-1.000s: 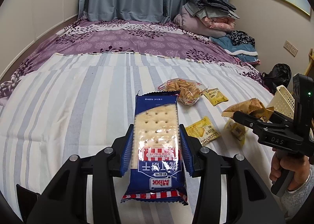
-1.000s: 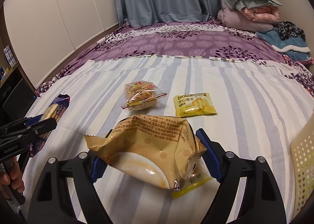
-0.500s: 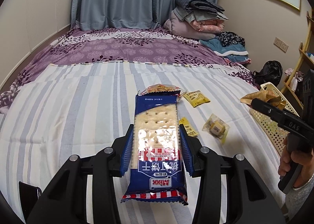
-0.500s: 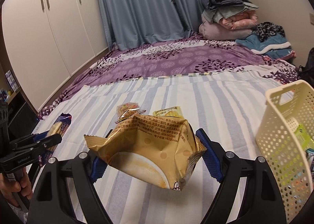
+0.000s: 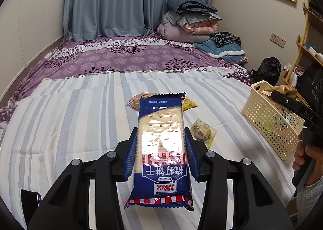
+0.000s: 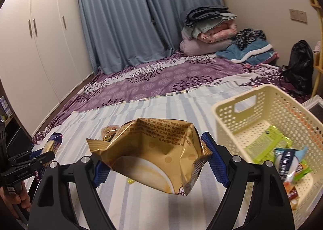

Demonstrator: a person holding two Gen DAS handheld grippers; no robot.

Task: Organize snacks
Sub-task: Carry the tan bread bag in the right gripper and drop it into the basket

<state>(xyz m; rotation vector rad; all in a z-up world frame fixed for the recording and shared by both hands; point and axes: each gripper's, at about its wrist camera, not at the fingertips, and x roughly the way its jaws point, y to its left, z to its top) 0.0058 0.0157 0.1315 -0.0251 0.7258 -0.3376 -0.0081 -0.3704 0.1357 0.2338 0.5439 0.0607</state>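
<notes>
While I watch the left wrist view, my left gripper (image 5: 161, 149) clamps the blue soda biscuit pack (image 5: 161, 149) above the striped bedsheet (image 5: 70, 119). On the right wrist view, my right gripper (image 6: 155, 161) pinches a crumpled gold snack bag (image 6: 153, 155) just beside the cream basket (image 6: 242, 107), which holds other snacks

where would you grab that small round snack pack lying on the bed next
Across the puffy middle of the small snack pack, coming straight down from above. It lies flat on the striped bed with its thin, crinkly wrapper ends spread out; those would likely slip, while the round bulge gives the fingers something firm.
</notes>
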